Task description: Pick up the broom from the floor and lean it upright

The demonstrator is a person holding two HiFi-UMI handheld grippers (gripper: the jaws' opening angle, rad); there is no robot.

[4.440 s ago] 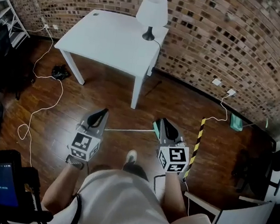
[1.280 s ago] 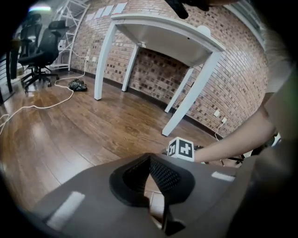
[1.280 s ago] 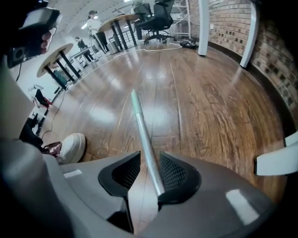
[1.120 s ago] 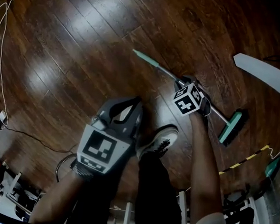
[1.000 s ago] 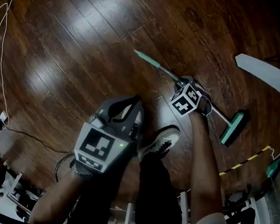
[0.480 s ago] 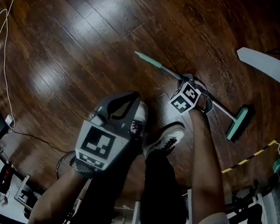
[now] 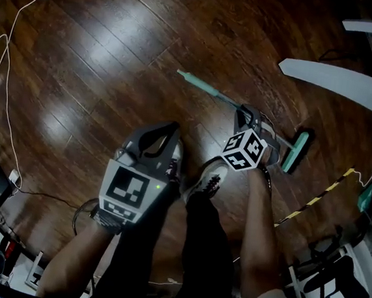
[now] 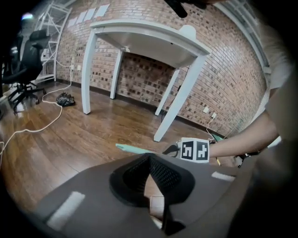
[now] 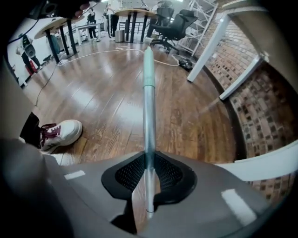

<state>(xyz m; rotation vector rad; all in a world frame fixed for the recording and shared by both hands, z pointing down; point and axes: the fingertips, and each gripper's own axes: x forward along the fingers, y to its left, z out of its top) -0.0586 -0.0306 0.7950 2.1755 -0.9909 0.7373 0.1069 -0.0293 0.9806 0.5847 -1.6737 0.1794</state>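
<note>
The broom (image 7: 216, 96) has a metal shaft, a teal grip at its tip and a teal head (image 7: 295, 151) low by the floor. My right gripper (image 7: 247, 113) is shut on the shaft near the middle and points steeply down. In the right gripper view the shaft (image 9: 149, 102) runs straight out from between the pads of my right gripper (image 9: 148, 158), above the wooden floor. My left gripper (image 7: 165, 131) hangs to the left of the broom, shut and holding nothing. From the left gripper (image 8: 150, 162) I see the teal grip (image 8: 129, 148) ahead.
A white table (image 8: 149, 37) stands against the brick wall. A white panel (image 7: 330, 77) curves past the broom's head. The person's shoes (image 7: 206, 178) stand between the grippers. A white cable (image 7: 12, 50) and a yellow-black striped strip (image 7: 315, 200) lie on the floor. An office chair (image 8: 23, 65) stands far left.
The right gripper has risen with the broom's shaft in it, and the broom's head has slid left toward the feet. The left gripper has risen a little.
</note>
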